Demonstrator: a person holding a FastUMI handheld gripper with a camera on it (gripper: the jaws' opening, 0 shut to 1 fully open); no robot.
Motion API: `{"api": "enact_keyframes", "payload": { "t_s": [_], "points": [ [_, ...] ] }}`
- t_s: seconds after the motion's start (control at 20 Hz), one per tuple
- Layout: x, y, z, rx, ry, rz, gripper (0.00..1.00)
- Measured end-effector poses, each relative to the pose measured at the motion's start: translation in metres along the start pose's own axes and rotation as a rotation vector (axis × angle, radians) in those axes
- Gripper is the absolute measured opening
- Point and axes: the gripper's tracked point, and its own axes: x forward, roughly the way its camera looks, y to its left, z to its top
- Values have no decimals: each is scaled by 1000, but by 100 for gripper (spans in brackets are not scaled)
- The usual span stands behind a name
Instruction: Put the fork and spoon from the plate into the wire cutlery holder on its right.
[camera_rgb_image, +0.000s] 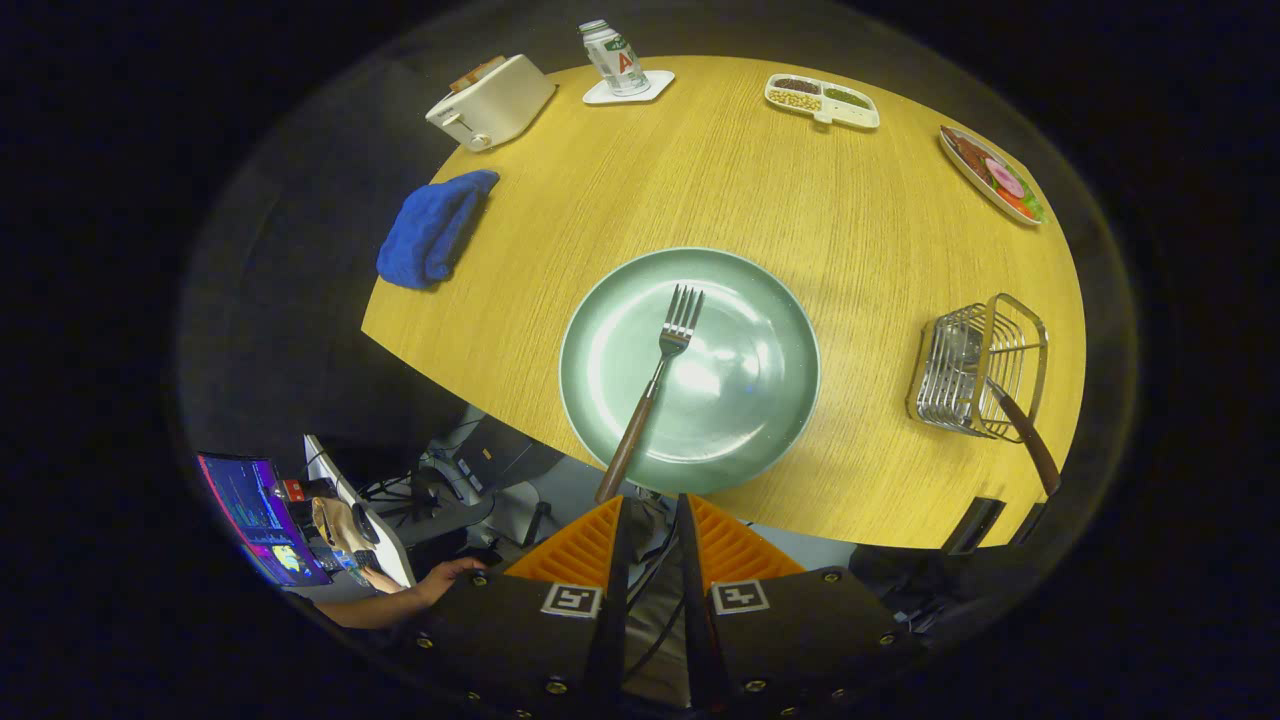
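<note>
Half done, by the look of it — one brown-handled utensil already stands in the wire holder (978, 368) to the right of the plate (600, 400), its handle (1028, 440) leaning out over the holder's near rim; its head is hidden among the wires, so I judge it to be the spoon but cannot confirm it. The fork (655, 382) is left: it lies across the plate, tines toward the plate's centre, handle overhanging the plate's near rim. The gripper (652, 512) hovers just short of that handle end with its fingers a narrow gap apart, holding nothing — the fork's pickup and transfer to the holder remain.
</note>
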Motion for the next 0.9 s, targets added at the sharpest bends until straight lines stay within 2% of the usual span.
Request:
{"api": "enact_keyframes", "payload": {
  "t_s": [0.5,0.75,0.9],
  "points": [
    [67,21,10,28,62,-17,26],
    [87,-1,1,-51,98,-114,26],
    [87,-9,-2,-40,114,-117,26]
  ]
}}
